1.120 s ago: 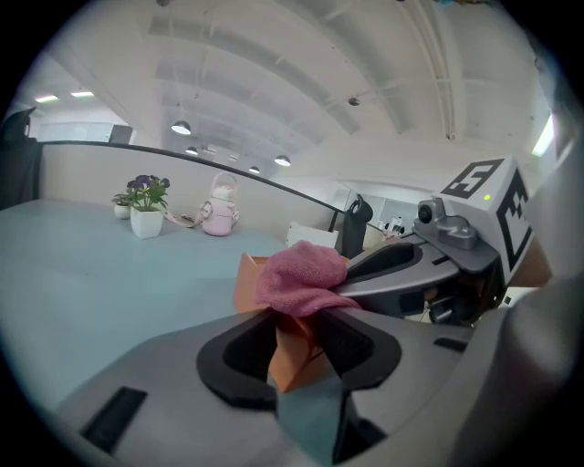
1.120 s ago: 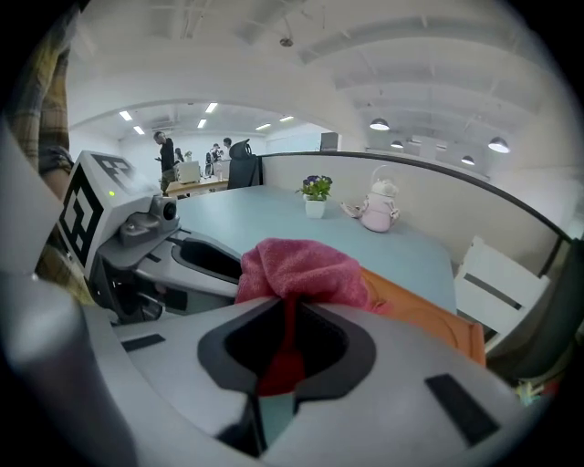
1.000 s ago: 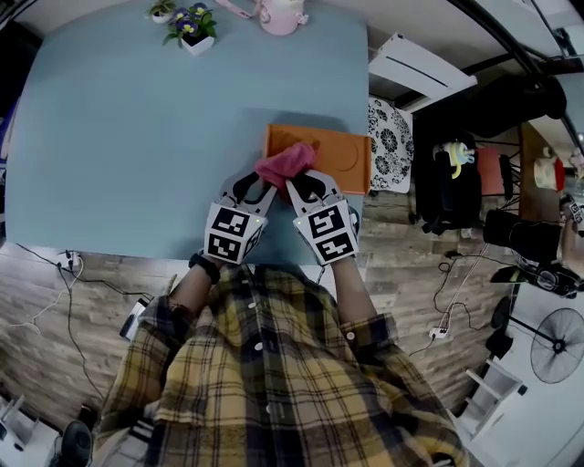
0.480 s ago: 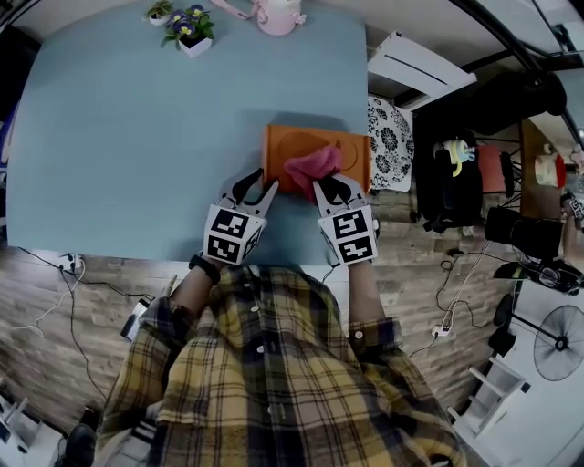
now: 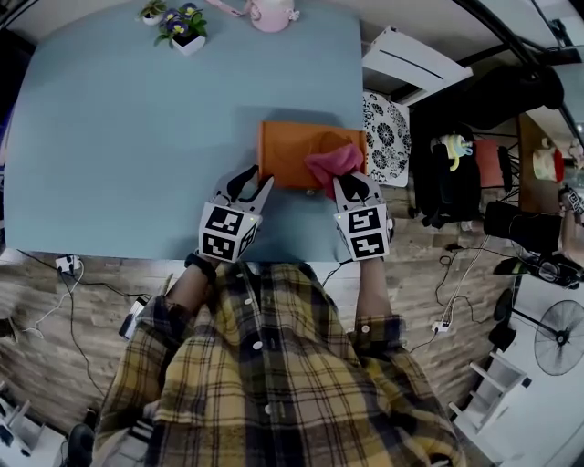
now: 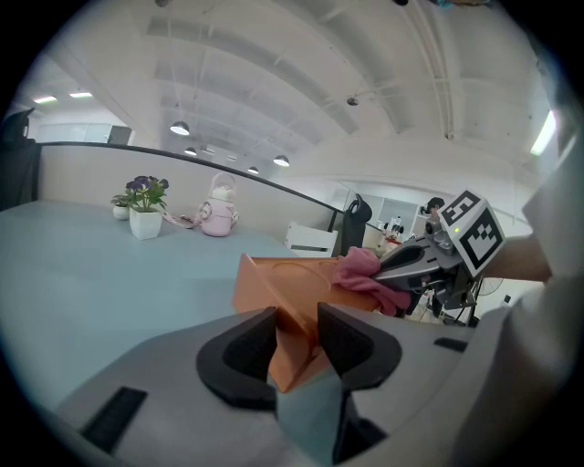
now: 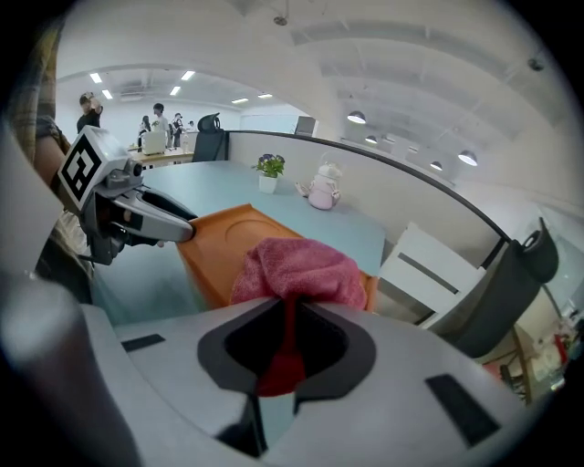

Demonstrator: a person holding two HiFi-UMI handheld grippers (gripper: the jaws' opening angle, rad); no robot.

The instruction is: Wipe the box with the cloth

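- Left hand-held gripper [image 6: 297, 321]: jaws clamped on near left corner of box [image 5: 290, 153].
- Right hand-held gripper [image 7: 287, 330]: jaws closed on pink cloth [image 5: 334, 164], which lies bunched on box's right end.
- Box: orange, flat, resting on blue surface [image 5: 128, 137].
- Well beyond box, to its left: potted flowers [image 5: 187, 25], pink teapot [image 5: 271, 13].

Place: office-like open workspace
Far: people [image 7: 157, 116] are standing at desks [image 7: 169, 155] under ceiling lights [image 7: 187, 76]
Near left: cables [image 5: 68, 266] are trailing
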